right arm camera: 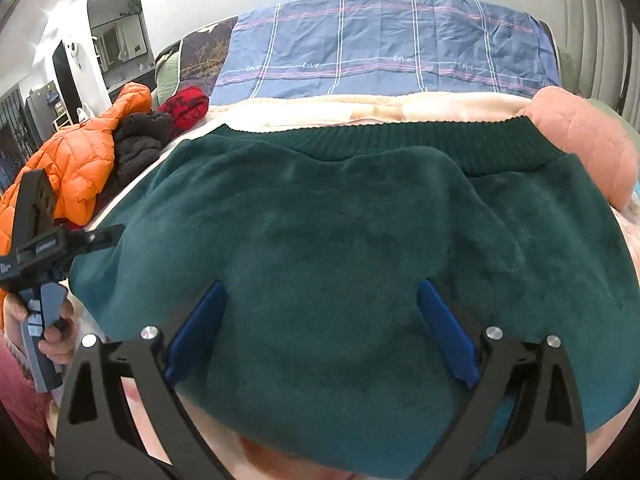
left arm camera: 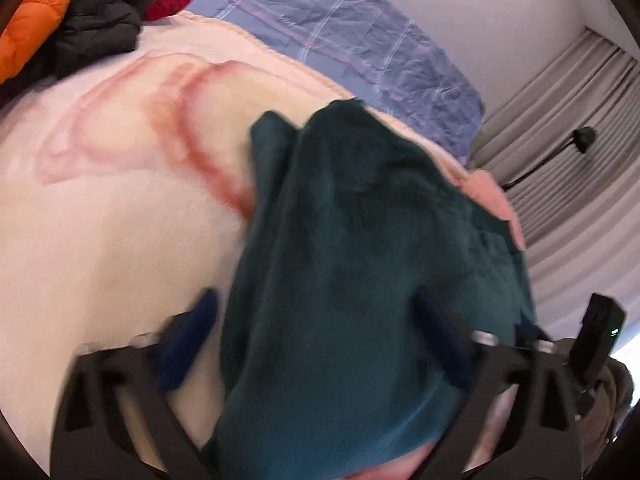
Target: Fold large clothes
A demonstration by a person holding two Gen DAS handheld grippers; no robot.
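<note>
A dark green fleece garment (right arm camera: 340, 240) lies on the cream blanket (left arm camera: 100, 220) of a bed, partly folded, with its ribbed hem (right arm camera: 380, 140) at the far side. It also shows in the left wrist view (left arm camera: 360, 260) as a long bunched shape. My right gripper (right arm camera: 320, 300) is open just above the garment's near part, with its blue fingers (right arm camera: 444, 328) spread over the fleece. My left gripper (left arm camera: 316, 320) is open over the garment's near left edge, one finger over the blanket and one over the fleece. The left gripper also shows at the left edge of the right wrist view (right arm camera: 40, 240).
An orange puffer jacket (right arm camera: 80, 152), a black jacket (right arm camera: 140, 144) and a red garment (right arm camera: 186, 106) are piled at the bed's far left. A blue plaid sheet (right arm camera: 380, 44) covers the head of the bed. A pink pillow (right arm camera: 588, 144) lies at the right, curtains (left arm camera: 560, 140) beyond.
</note>
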